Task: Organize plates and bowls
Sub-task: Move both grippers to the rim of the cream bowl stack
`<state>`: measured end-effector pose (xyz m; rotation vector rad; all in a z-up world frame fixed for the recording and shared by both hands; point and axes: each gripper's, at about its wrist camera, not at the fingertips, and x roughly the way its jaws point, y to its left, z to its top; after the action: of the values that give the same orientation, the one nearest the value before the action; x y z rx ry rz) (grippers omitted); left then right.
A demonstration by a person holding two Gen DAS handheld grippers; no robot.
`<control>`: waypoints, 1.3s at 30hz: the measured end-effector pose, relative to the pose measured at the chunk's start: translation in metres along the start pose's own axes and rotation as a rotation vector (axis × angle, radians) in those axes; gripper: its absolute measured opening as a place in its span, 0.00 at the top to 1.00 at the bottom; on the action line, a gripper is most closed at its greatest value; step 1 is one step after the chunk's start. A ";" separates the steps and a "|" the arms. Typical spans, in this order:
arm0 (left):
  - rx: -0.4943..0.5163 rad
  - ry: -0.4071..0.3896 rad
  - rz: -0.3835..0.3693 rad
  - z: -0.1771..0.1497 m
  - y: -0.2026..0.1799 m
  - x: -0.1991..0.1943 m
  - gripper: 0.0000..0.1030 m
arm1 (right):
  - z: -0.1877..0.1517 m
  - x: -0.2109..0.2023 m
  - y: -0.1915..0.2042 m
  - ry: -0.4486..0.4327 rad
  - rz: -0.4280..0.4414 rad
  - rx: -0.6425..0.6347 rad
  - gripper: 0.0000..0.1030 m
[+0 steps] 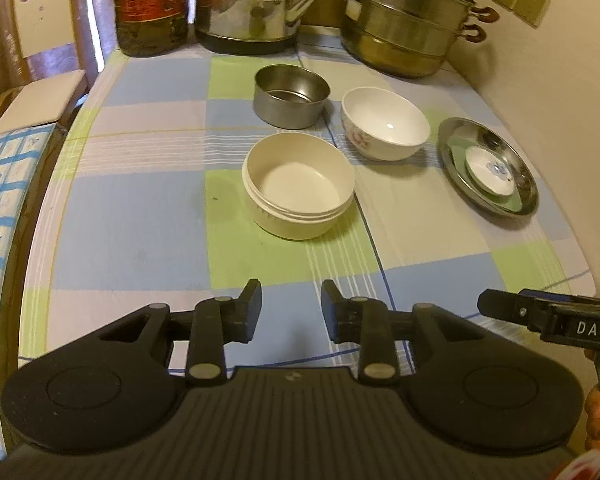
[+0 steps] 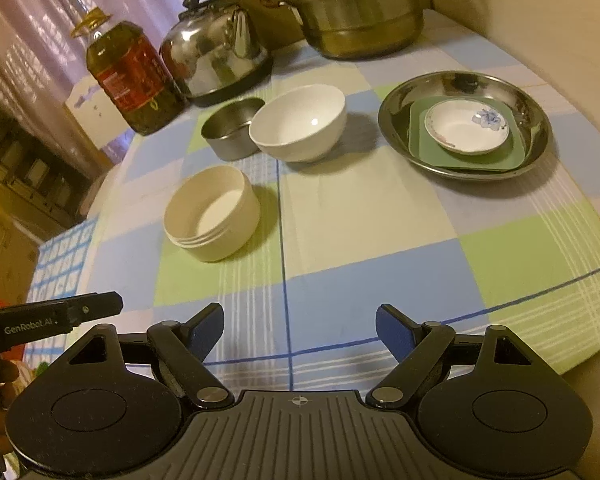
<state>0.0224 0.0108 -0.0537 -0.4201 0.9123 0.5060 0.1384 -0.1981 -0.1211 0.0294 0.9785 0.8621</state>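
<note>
On the checked blue-and-green tablecloth [image 2: 340, 240] the plates are nested: a small white saucer with a blue flower [image 2: 466, 126] sits on a square green plate [image 2: 516, 152] inside a round steel dish [image 2: 400, 120], smallest on top. A cream plastic bowl [image 1: 298, 184], a white ceramic bowl [image 1: 384, 122] and a steel cup [image 1: 290, 94] stand loose, probably awaiting stacking. The left gripper [image 1: 290, 308], jaws narrowly parted, and right gripper [image 2: 300, 328], jaws spread wide, hold nothing.

dim warm light, fisheye-warped edges
</note>
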 end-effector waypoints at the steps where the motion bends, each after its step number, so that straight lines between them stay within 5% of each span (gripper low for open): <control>1: -0.001 -0.001 0.011 0.000 0.000 0.001 0.72 | 0.001 0.002 -0.001 0.006 0.006 -0.005 0.19; 17: 0.024 -0.002 0.018 0.035 0.005 0.039 0.72 | 0.034 0.035 0.004 -0.023 0.039 0.012 0.28; 39: 0.107 0.065 -0.017 0.087 0.041 0.121 0.72 | 0.072 0.132 0.052 -0.009 0.019 0.033 0.64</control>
<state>0.1162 0.1196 -0.1117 -0.3479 0.9927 0.4282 0.1936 -0.0518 -0.1531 0.0711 0.9856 0.8626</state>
